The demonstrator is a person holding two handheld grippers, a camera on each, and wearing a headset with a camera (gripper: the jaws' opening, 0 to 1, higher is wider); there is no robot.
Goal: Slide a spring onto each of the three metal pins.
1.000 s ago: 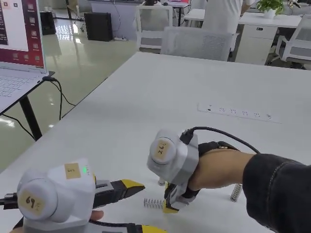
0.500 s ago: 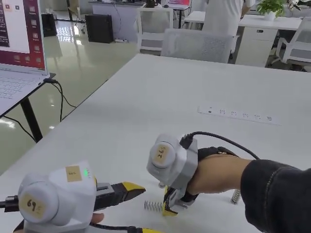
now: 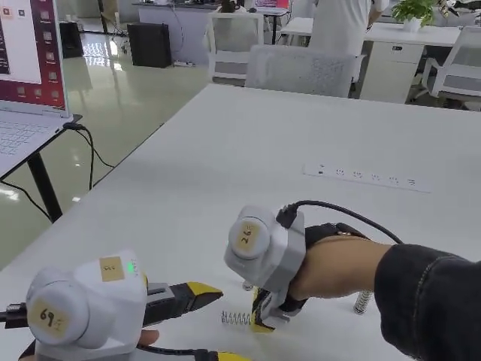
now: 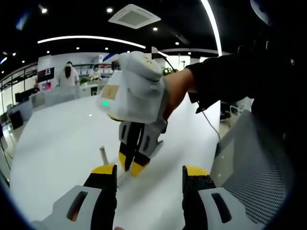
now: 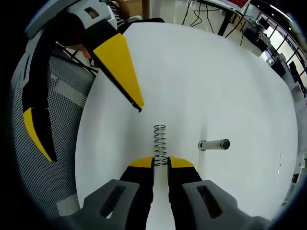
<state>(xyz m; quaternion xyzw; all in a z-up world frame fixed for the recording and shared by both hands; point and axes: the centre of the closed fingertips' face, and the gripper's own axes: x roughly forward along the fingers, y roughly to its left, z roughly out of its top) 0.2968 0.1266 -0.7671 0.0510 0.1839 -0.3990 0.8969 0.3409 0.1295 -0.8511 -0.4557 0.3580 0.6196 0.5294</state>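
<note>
Little has moved since earlier: right claw (image 5: 160, 162) pinches spring (image 5: 159, 139) by one end, left claw (image 4: 148, 171) spread; best to square spring to pin (image 5: 214, 144) before sliding.

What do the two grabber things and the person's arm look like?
Both have white rounded bodies, a small green light and black jaws tipped in yellow. The left gripper carries a handwritten 69 sticker. The right gripper carries a 26 sticker, and a black cable loops out of its body. The person's arm wears a dark sleeve.

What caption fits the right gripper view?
Right gripper pinches a spring on the white table, near a metal pin.
</note>
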